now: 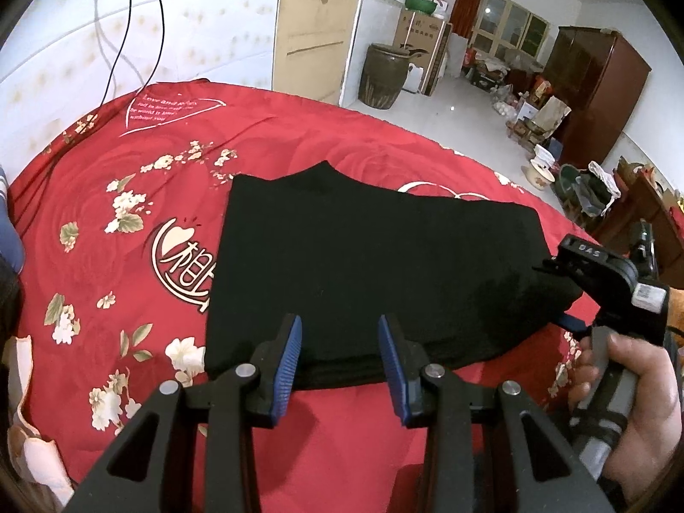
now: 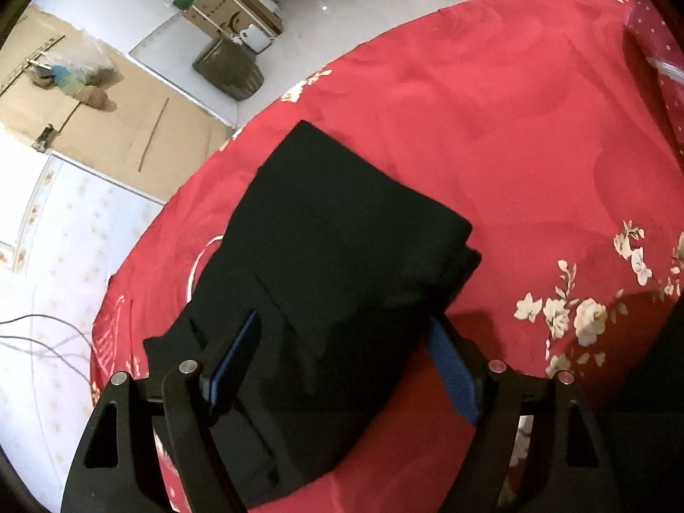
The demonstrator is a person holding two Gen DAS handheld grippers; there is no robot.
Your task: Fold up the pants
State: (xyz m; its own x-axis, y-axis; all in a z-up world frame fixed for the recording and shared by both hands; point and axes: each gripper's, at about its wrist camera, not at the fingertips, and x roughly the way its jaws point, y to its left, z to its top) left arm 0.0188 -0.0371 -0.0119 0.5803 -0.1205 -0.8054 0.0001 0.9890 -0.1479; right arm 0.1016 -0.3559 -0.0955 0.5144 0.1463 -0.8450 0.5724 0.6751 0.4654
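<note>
Starting at my left gripper, its jaws stand apart and empty, just short of the folded black fabric pants on the red floral bedspread; my right gripper, spread wide, straddles their right corner, so it is nearer.

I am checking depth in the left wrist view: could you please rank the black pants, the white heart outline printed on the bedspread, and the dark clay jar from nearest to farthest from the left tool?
1. Black pants: folded on the bedspread, directly ahead of the left tool.
2. White heart outline: far left on the bedspread.
3. Dark clay jar: on the floor beyond the bed.
</note>
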